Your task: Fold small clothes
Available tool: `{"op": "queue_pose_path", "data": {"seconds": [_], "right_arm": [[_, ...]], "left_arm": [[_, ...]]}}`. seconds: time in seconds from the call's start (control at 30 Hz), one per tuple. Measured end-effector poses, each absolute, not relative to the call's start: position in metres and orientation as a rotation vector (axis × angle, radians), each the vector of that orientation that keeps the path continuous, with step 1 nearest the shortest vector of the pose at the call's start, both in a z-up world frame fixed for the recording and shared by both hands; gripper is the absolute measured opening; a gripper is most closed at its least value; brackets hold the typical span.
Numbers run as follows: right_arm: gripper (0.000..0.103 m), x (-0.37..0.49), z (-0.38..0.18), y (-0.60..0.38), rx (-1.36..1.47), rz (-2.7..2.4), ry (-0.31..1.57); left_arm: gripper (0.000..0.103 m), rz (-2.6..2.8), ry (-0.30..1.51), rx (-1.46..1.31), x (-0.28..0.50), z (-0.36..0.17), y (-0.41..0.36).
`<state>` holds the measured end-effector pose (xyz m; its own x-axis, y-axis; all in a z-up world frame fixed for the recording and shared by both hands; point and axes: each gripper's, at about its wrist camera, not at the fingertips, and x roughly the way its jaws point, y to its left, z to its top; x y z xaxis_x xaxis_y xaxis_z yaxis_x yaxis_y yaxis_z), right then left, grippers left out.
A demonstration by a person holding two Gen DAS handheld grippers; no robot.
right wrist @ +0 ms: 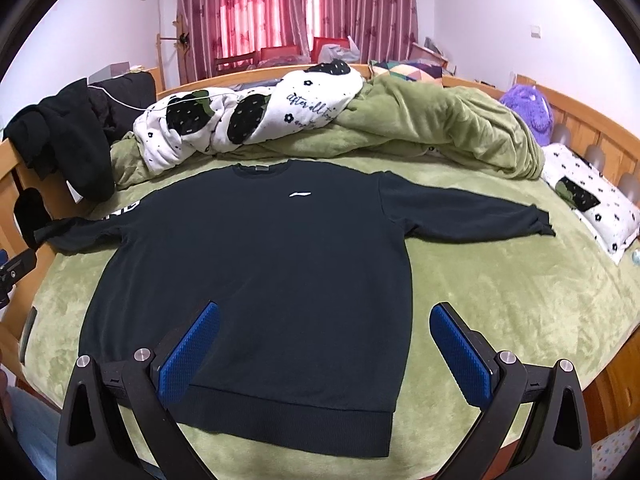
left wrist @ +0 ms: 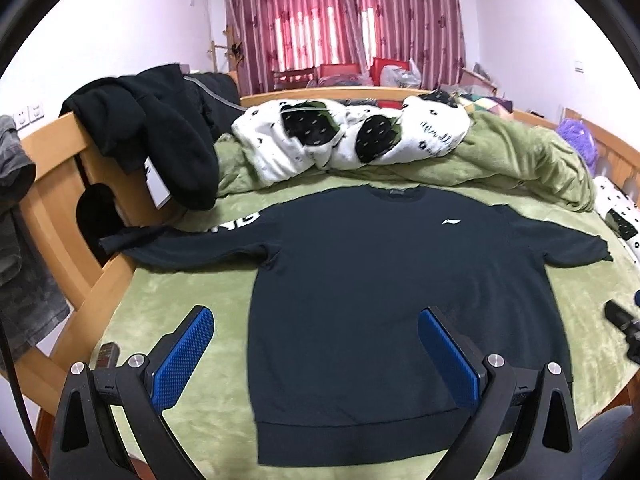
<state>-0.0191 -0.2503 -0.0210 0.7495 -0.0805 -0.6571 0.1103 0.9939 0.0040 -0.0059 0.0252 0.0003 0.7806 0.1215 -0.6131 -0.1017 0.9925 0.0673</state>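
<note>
A dark navy long-sleeved sweatshirt (left wrist: 360,280) (right wrist: 260,260) lies flat and face up on the green bed cover, both sleeves spread out sideways, a small white logo on its chest. My left gripper (left wrist: 316,320) hovers open above the shirt's lower left part, blue pads wide apart, nothing between them. Over the hem's right side my right gripper (right wrist: 324,316) also stands open and holds nothing. The left sleeve's cuff hangs over the bed's wooden edge.
A rumpled green blanket (right wrist: 440,128) and a white strawberry-print quilt (left wrist: 352,140) lie heaped behind the shirt. Black clothes (left wrist: 160,128) hang over the wooden bed frame (left wrist: 52,148) at left. A printed pillow (right wrist: 588,196) and a purple plush (right wrist: 528,108) sit at right.
</note>
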Motion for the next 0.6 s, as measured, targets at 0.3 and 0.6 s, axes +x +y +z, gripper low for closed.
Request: {"op": "queue_pose_path", "data": {"seconds": [0.3, 0.6], "right_arm": [[0.103, -0.004, -0.008, -0.241, 0.031, -0.094, 0.709], [0.103, 0.065, -0.030, -0.207, -0.009, -0.044, 0.702]], "left_arm": [[0.103, 0.180, 0.721, -0.092, 0.032, -0.011, 0.092], [0.103, 0.305, 0.775, -0.005, 0.114, -0.042, 0.167]]}}
